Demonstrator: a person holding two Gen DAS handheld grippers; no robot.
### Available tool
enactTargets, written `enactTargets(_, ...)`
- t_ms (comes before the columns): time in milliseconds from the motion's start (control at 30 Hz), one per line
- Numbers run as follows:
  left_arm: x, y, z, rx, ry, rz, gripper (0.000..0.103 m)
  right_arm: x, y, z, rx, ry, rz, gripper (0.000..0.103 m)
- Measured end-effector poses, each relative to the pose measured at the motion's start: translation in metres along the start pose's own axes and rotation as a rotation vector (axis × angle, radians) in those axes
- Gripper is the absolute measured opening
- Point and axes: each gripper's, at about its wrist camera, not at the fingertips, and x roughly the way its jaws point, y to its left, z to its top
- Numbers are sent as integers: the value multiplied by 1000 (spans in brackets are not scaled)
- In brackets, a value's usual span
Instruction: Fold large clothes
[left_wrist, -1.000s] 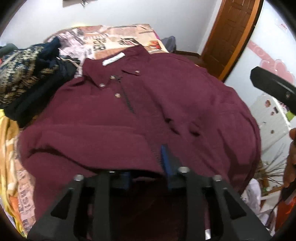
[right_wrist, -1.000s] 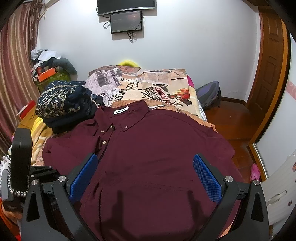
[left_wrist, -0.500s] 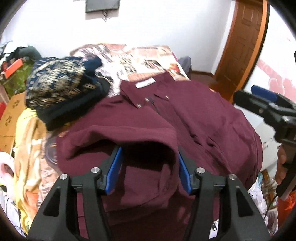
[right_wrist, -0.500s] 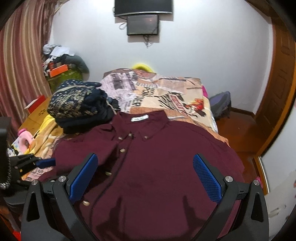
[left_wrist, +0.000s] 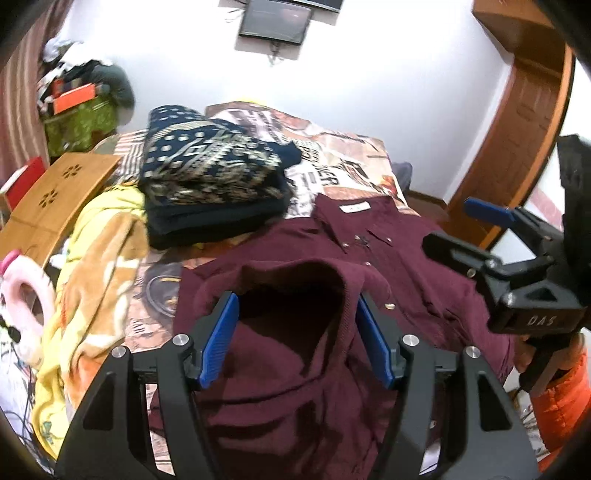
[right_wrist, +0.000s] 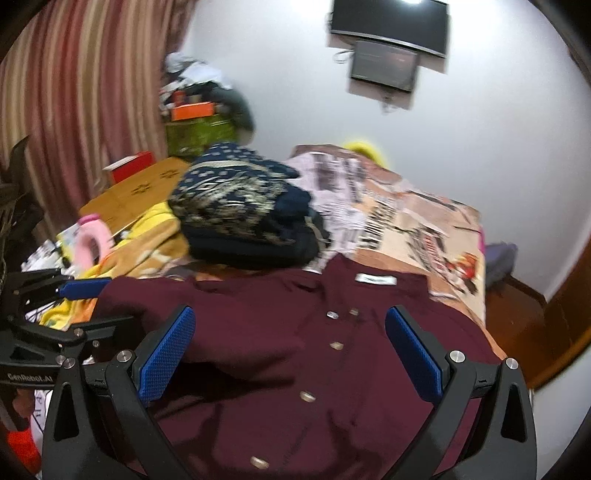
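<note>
A large maroon button-up shirt (left_wrist: 413, 258) lies front up on the bed, collar with a white label toward the far wall; it also shows in the right wrist view (right_wrist: 295, 354). My left gripper (left_wrist: 297, 325) is open, with a raised hump of the shirt's left side (left_wrist: 295, 295) sitting between its blue pads. My right gripper (right_wrist: 288, 350) is open and empty, above the shirt's button line. It appears at the right of the left wrist view (left_wrist: 517, 251). The left gripper appears at the left edge of the right wrist view (right_wrist: 74, 291).
A stack of folded dark patterned clothes (left_wrist: 210, 192) sits on the bed left of the shirt. A yellow-orange blanket (left_wrist: 96, 266), a pink ring (left_wrist: 22, 295) and a wooden table (left_wrist: 55, 195) lie to the left. A wooden door (left_wrist: 517, 140) stands at the right.
My left gripper opened after being shut on the shirt's lower edge and pulled back left, leaving a hump of cloth between its pads. My right gripper swung left over the shirt.
</note>
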Motion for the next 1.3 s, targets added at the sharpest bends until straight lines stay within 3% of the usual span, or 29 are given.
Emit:
enactTargets(100, -7, 18, 0, -51, -7, -10, 64, 13, 14, 6, -35, 21, 46, 102)
enactTargets(267, -9, 25, 5, -65, -14, -7, 64, 27, 16, 4, -32, 60, 37, 102)
enactTargets(433, -16, 16, 26, -30, -59, -34, 64, 25, 1, -3, 20, 97, 19, 102)
enactTargets(600, -18, -6, 54, 39, -109, -48, 64, 8, -17, -7, 55, 81, -26, 102)
enactTargets(700, -16, -17, 60, 75, -129, -12, 64, 0, -30, -10, 91, 83, -27, 102)
enactTargets(900, -3, 2, 46, 24, -75, 61, 64, -5, -30, -11, 86, 83, 21, 102)
enactTargets(1067, -2, 40, 26, -16, -23, 197, 64, 11, -5, -6, 51, 113, 120, 102)
enactTargets(1300, 0, 87, -6, -70, 45, 289, 64, 53, 45, 5, -16, 199, 229, 102)
